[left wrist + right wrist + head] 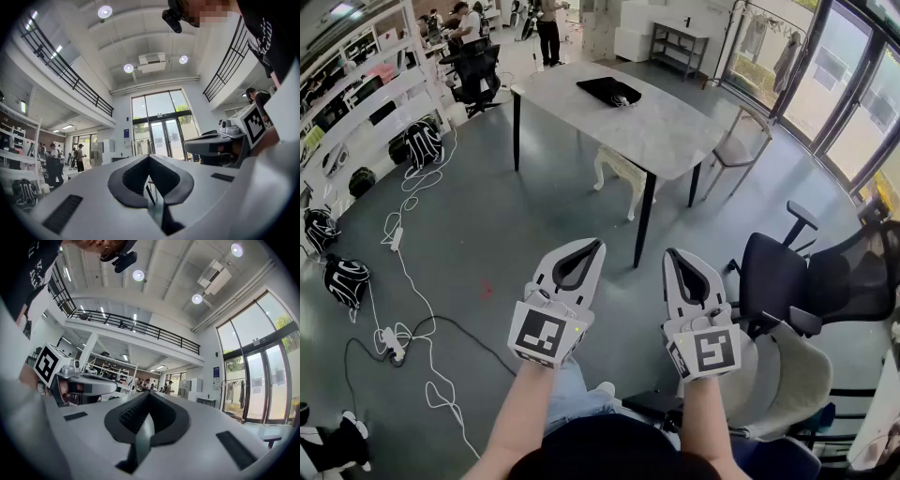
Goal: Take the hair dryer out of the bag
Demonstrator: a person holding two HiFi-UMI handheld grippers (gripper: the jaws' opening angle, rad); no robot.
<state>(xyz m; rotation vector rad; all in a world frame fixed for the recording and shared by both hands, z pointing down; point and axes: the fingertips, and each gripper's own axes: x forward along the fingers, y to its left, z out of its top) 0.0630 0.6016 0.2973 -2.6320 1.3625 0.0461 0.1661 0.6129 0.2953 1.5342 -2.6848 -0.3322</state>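
Nothing of the task is done yet, as far as the views show. Your left tool (598, 244) and right tool (672, 254) are held out side by side in front of you, roughly level. Each is closed tip to tip with nothing between the jaws: the left gripper view shows the left tool's dark pads meeting at a point (149, 157), and the right gripper view shows the same (149, 393). The black bag (608, 90) lies flat on the pale bench (675, 131), well ahead of both tools and far beyond their tips, with open floor (506, 234) between them and the bench. It sits slightly nearer the line of the left tool than that of the right. The hair dryer cannot be made out. I take it to be inside the bag, and a small pale spot at the bag's near edge is too small to identify. So everything is left to do. You have to close the distance to the bench, open a tool, steady or open the bag with one, and draw the dryer out with the other.
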